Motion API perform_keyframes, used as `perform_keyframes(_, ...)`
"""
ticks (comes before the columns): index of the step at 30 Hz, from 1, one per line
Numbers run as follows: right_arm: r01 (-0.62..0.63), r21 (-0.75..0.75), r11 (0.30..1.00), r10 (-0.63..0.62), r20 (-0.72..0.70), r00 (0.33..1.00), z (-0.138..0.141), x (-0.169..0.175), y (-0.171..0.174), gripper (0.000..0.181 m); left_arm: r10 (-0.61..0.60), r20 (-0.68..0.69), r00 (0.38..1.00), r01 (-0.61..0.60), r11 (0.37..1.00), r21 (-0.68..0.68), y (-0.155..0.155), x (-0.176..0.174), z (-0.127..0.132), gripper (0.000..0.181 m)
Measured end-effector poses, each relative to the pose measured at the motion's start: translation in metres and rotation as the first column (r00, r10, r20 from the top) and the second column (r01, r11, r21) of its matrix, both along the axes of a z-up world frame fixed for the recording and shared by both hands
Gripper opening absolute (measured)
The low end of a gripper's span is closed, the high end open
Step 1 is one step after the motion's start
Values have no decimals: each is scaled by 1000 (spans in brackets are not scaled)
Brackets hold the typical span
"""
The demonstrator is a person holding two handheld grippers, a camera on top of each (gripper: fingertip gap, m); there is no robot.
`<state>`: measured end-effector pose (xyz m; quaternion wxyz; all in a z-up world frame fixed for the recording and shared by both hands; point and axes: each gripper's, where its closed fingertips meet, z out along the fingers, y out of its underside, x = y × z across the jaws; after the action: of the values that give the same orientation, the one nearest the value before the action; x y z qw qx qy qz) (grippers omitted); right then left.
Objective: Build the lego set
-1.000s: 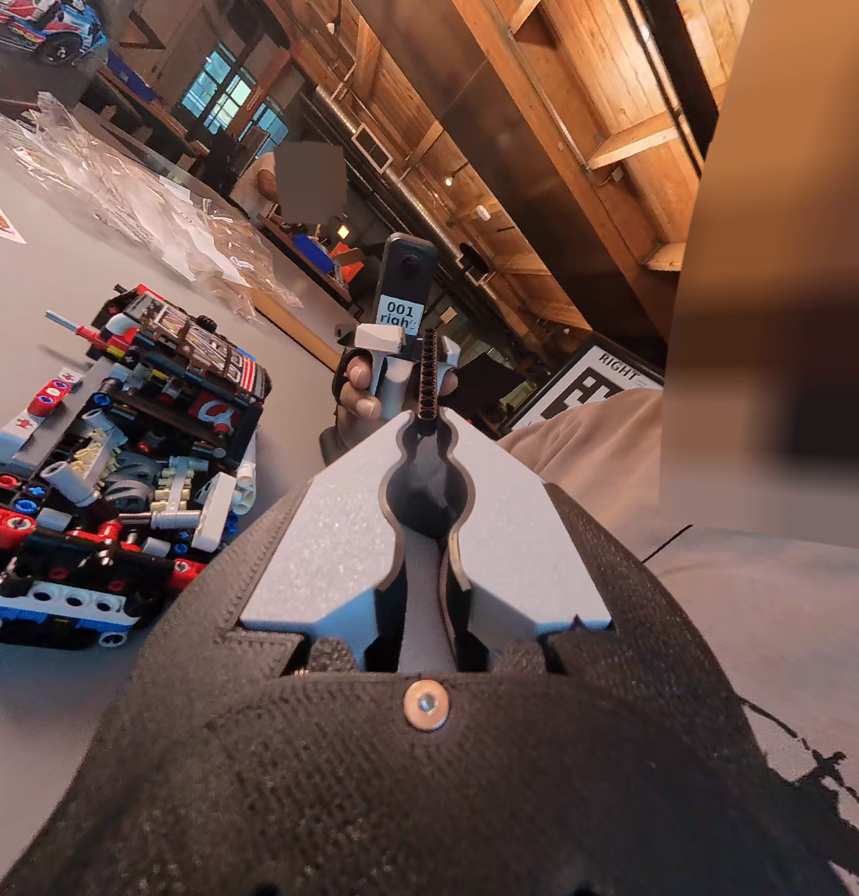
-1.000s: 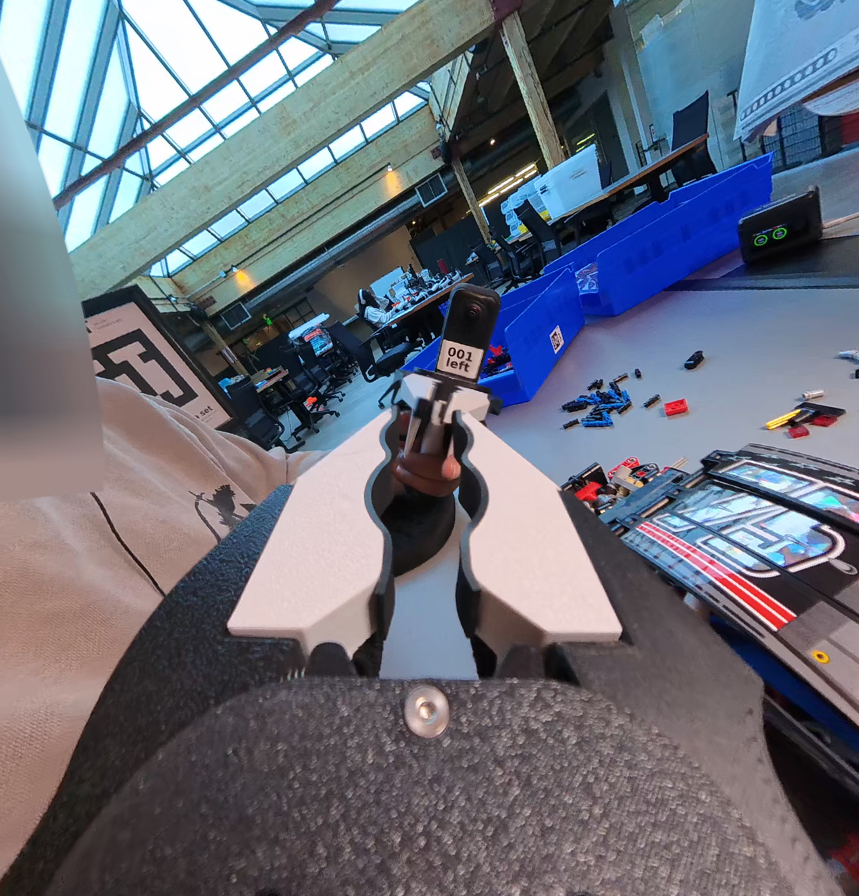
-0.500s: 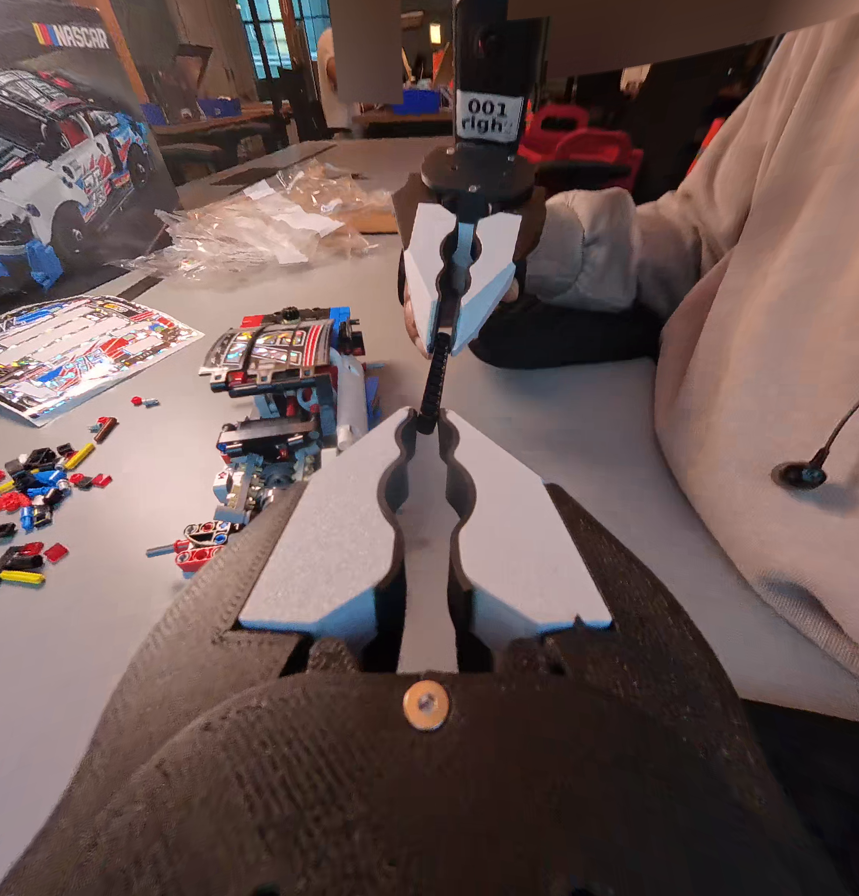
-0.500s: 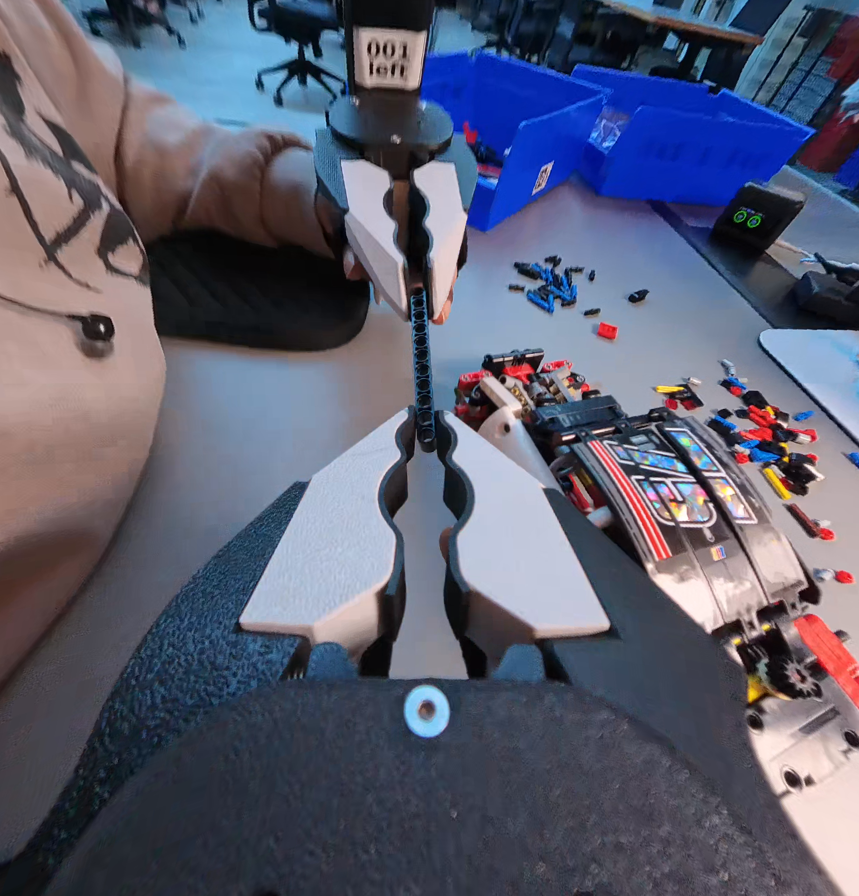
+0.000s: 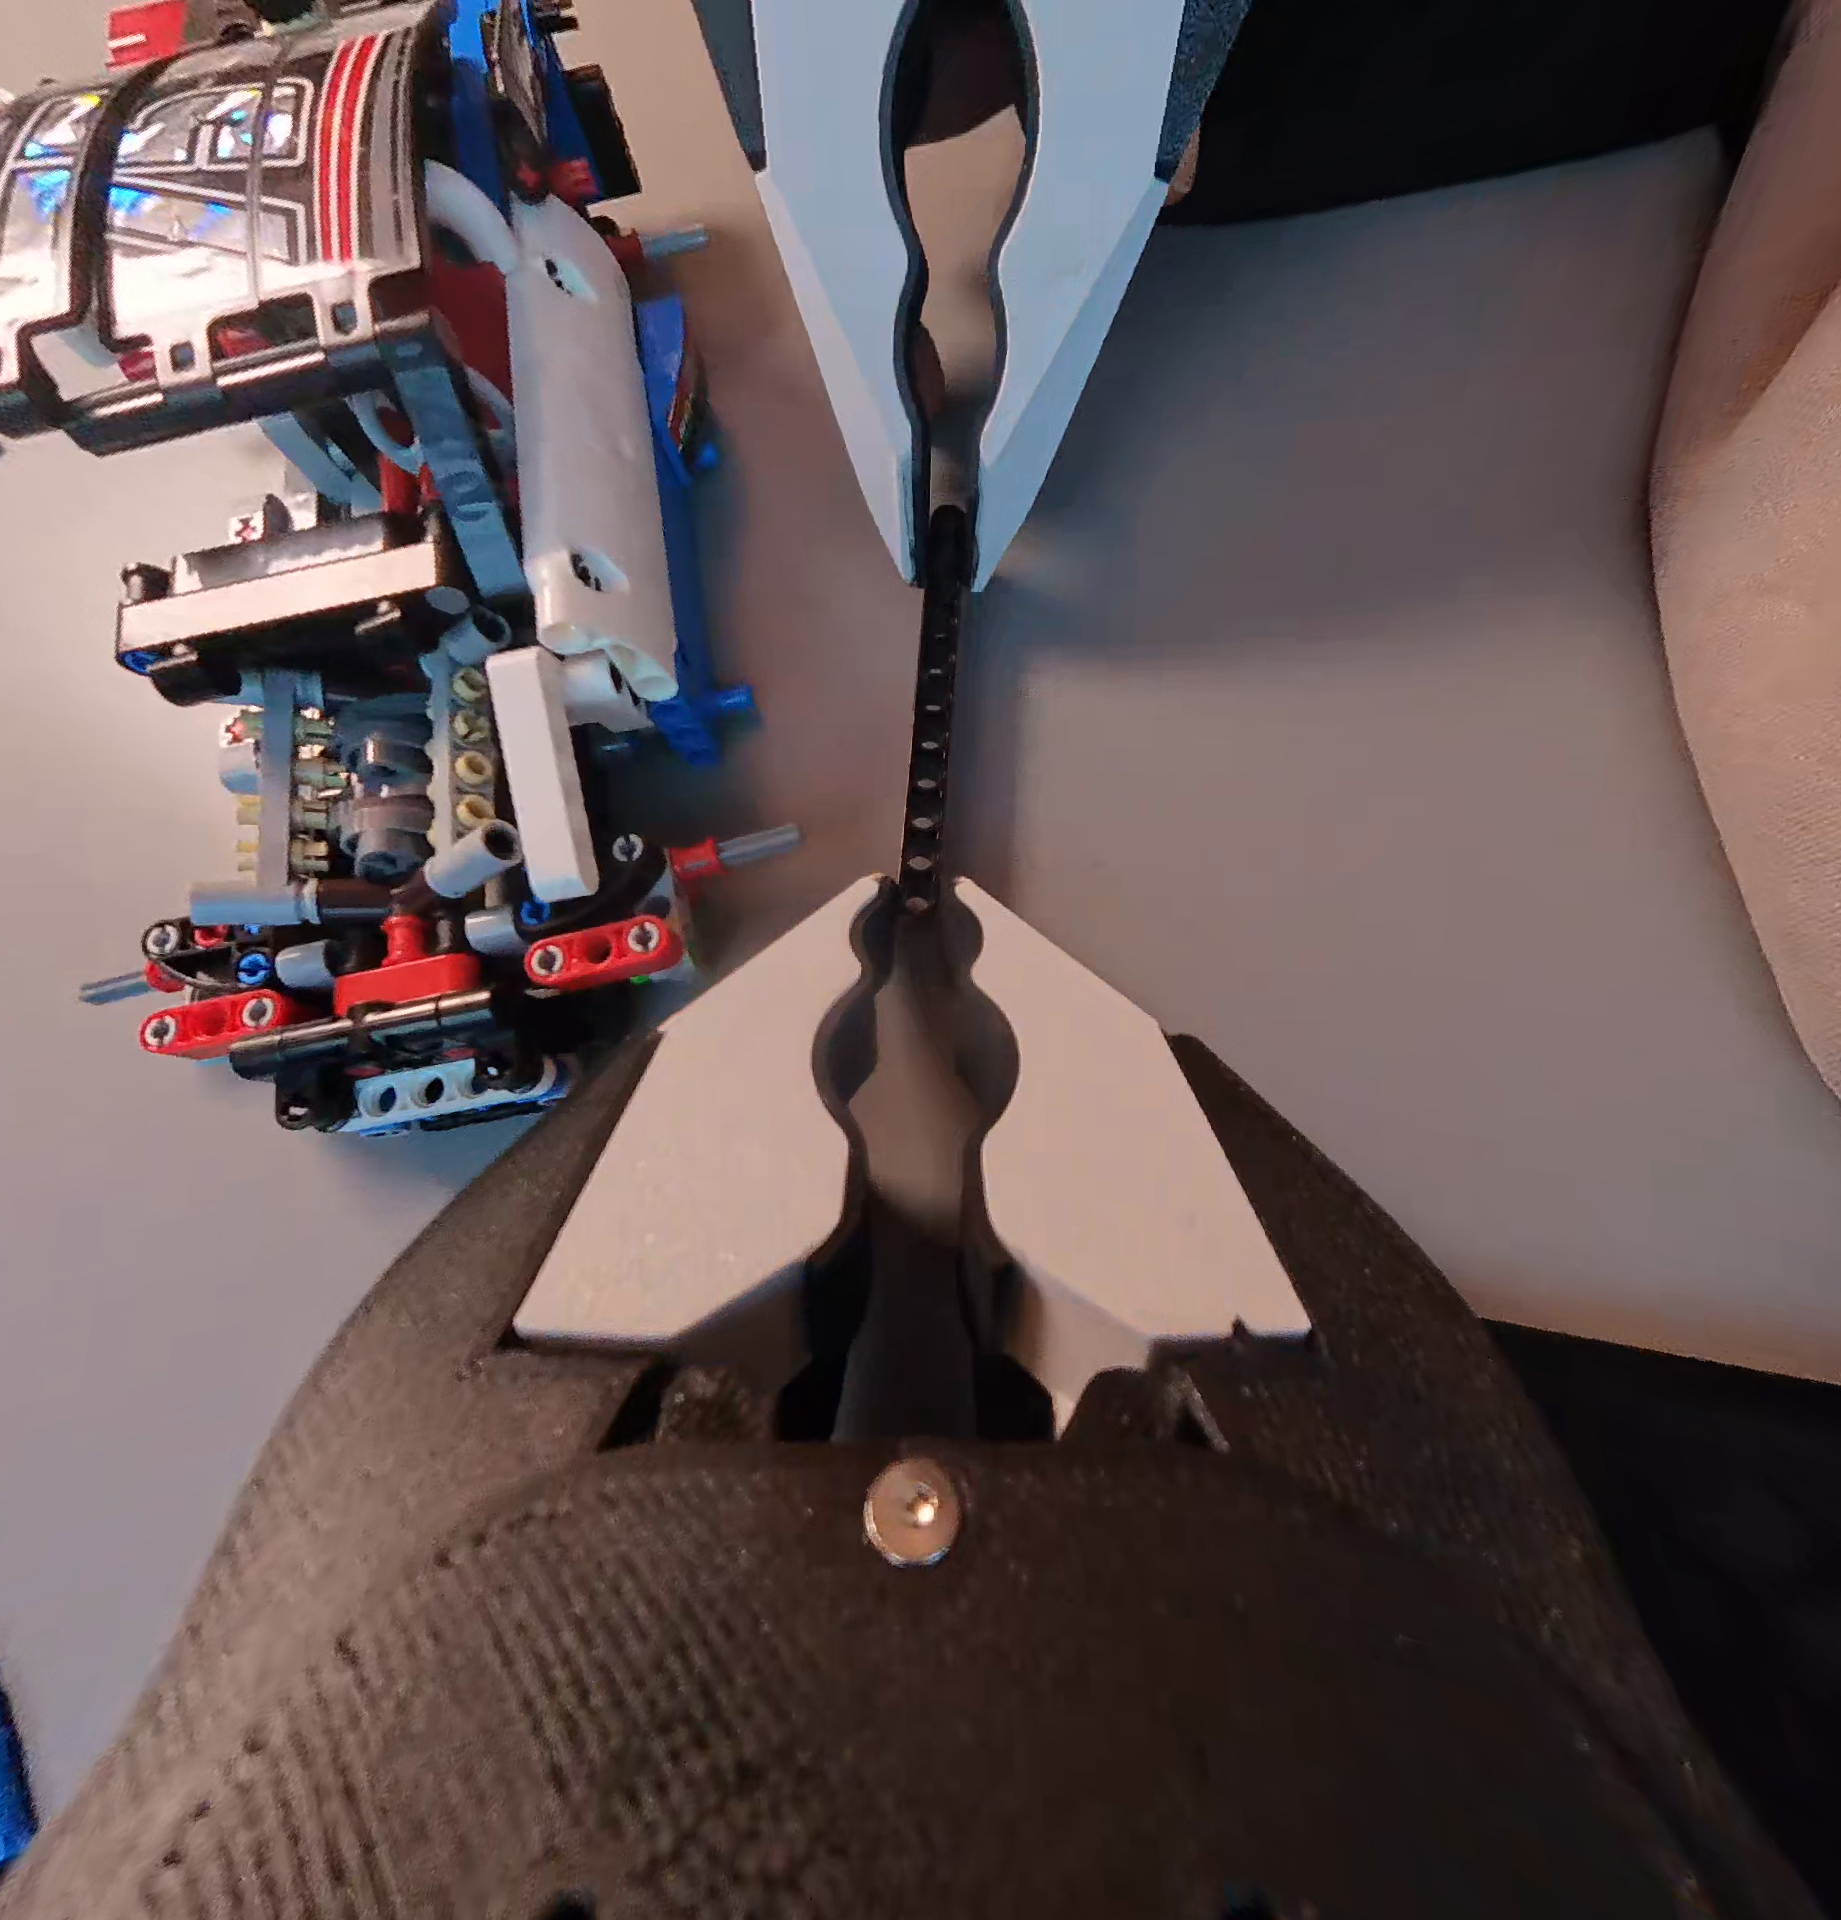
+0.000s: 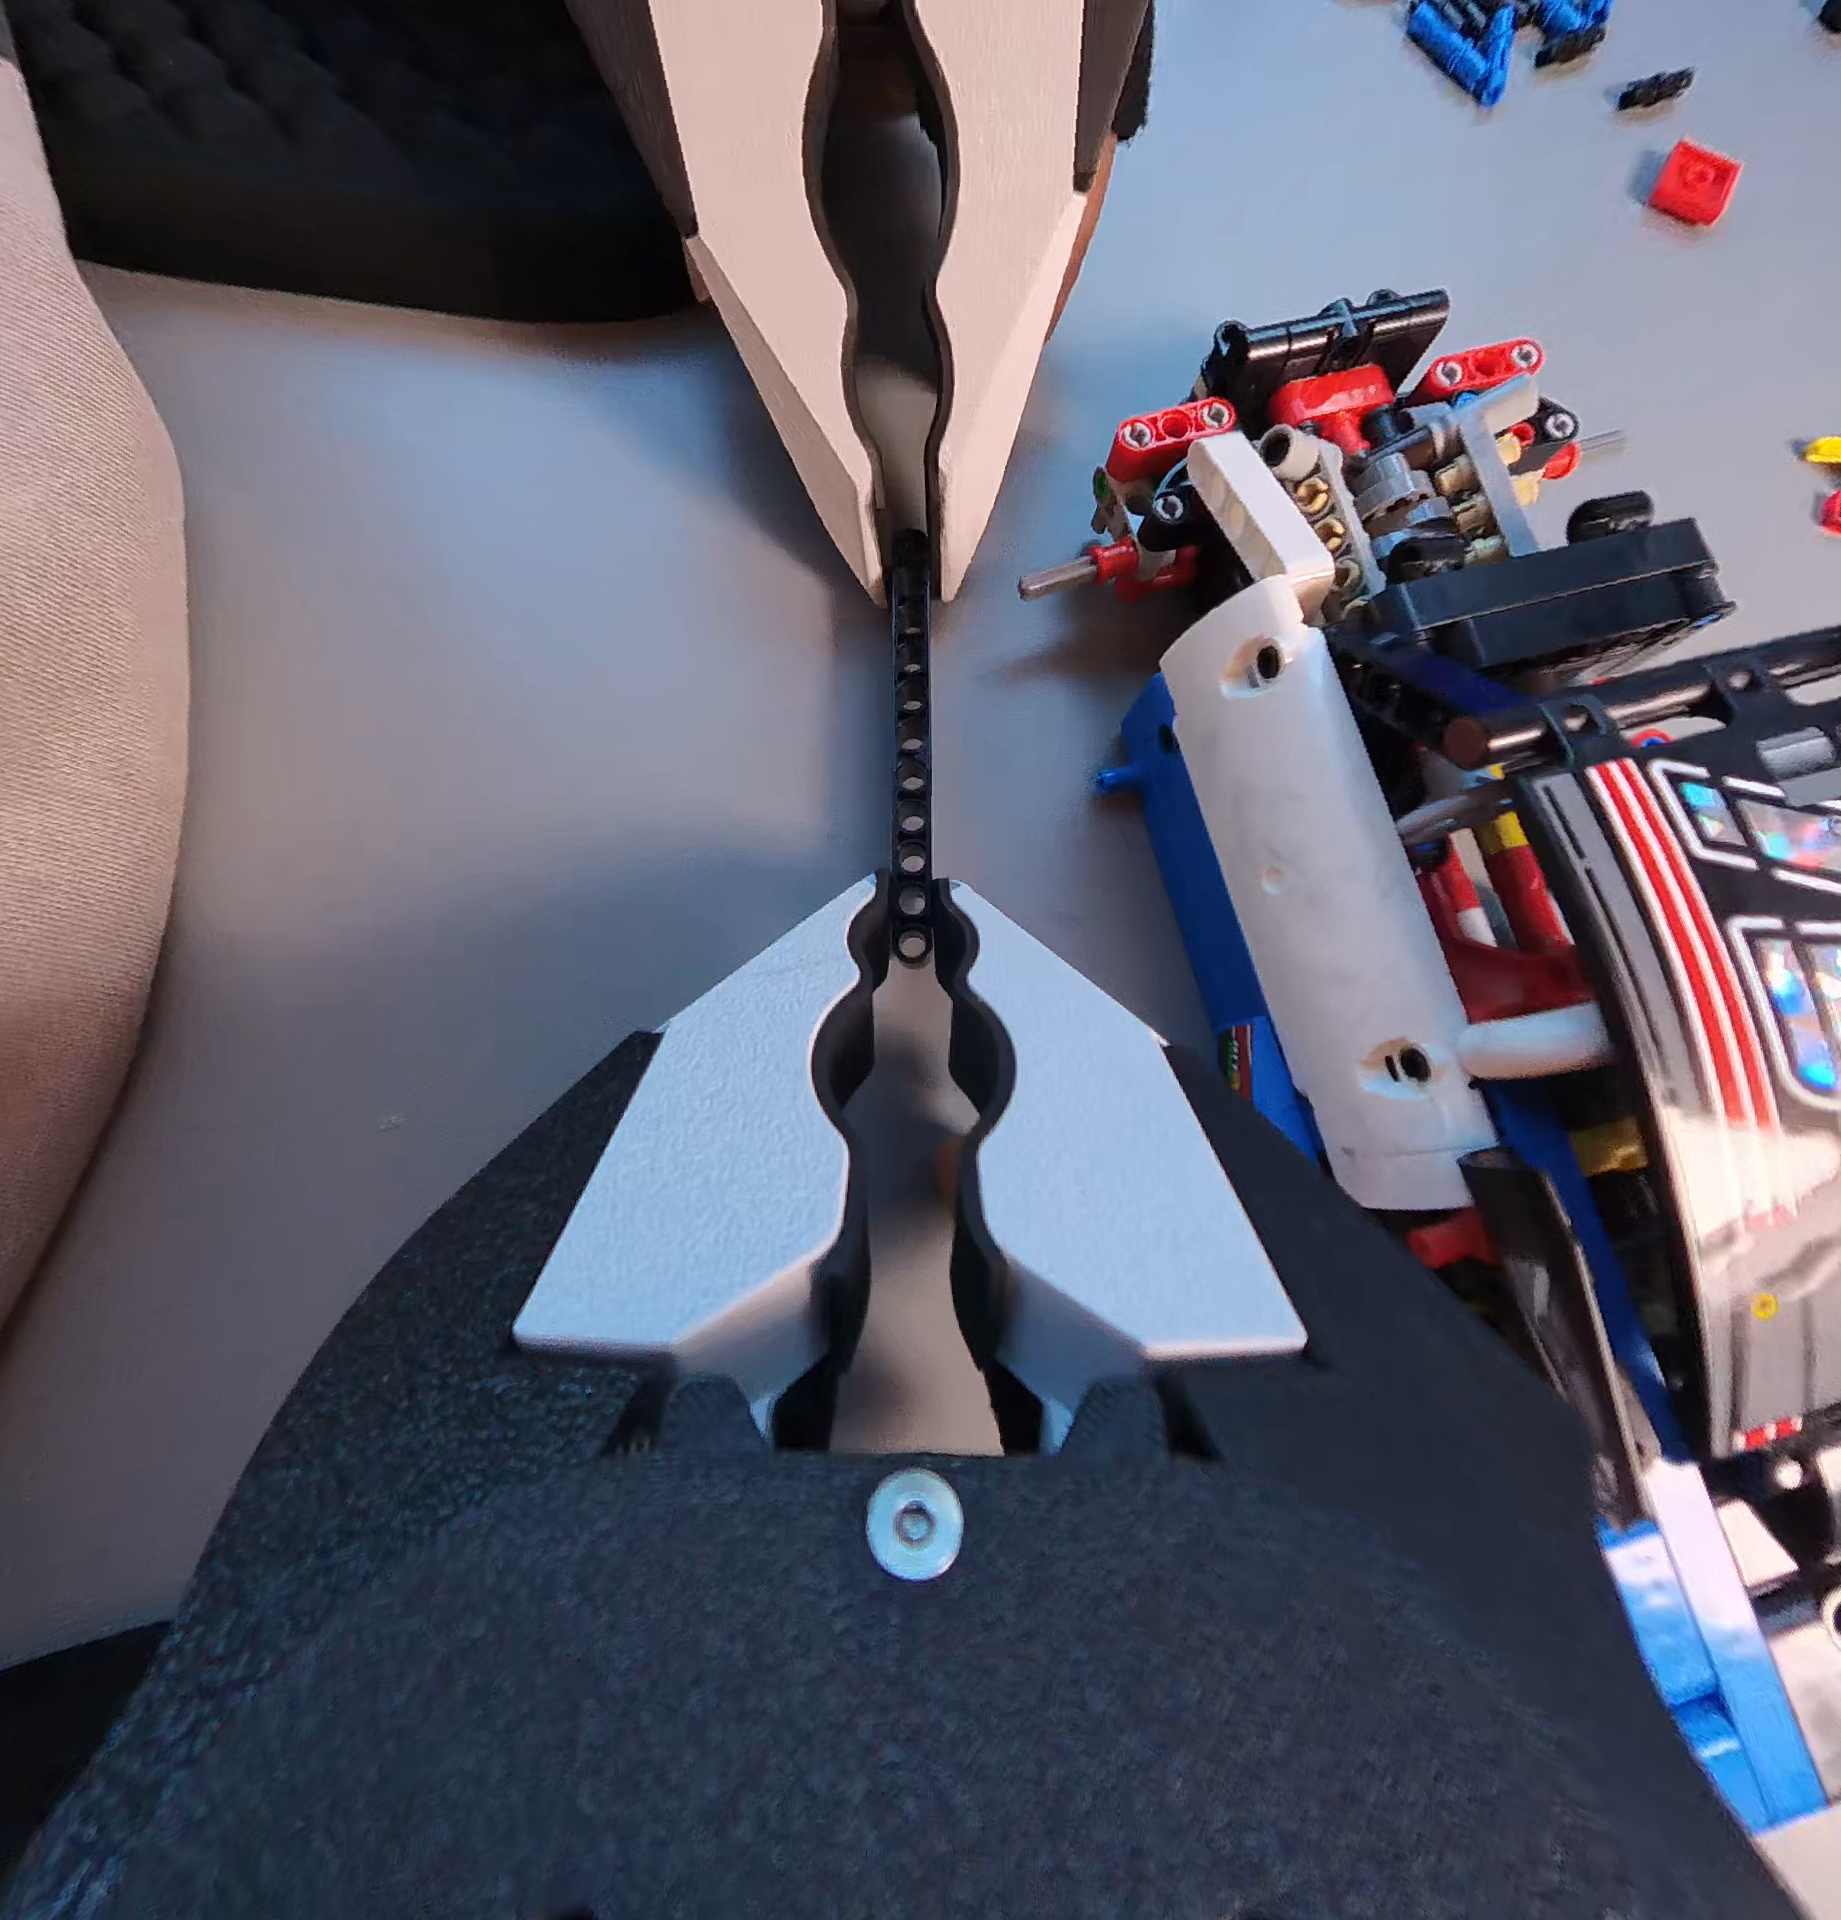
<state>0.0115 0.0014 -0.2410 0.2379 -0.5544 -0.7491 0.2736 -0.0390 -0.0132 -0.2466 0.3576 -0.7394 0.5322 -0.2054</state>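
I count two hand-held grippers, my left (image 5: pixel 916 894) and my right (image 6: pixel 911 904), and one black beam (image 5: pixel 931 717) pinched between them. One part-built car (image 5: pixel 376 582) sits on the one table (image 5: pixel 1311 727). Far right in the right wrist view lies one red brick (image 6: pixel 1692 182) and a blue cluster (image 6: pixel 1477 31) too jumbled to count.

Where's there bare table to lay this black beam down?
Bare grey table lies under the black beam, between the beige sleeve and the lego car. Beyond the car, loose pieces crowd the table.
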Motion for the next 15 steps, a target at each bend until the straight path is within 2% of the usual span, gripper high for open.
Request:
perform_keyframes(10,3,41,999,-5,37,999,-3,-1,-1,8,20,2,1000,-20,1000,0,1,-1,0,9)
perform_keyframes(12,0,53,999,-2,44,999,-4,0,0,8,22,7,1000,-22,1000,-3,0,-1,1,14)
perform_keyframes(15,-1,89,996,-3,49,999,-5,0,4,8,44,98,994,-44,999,-8,2,-2,16,21)
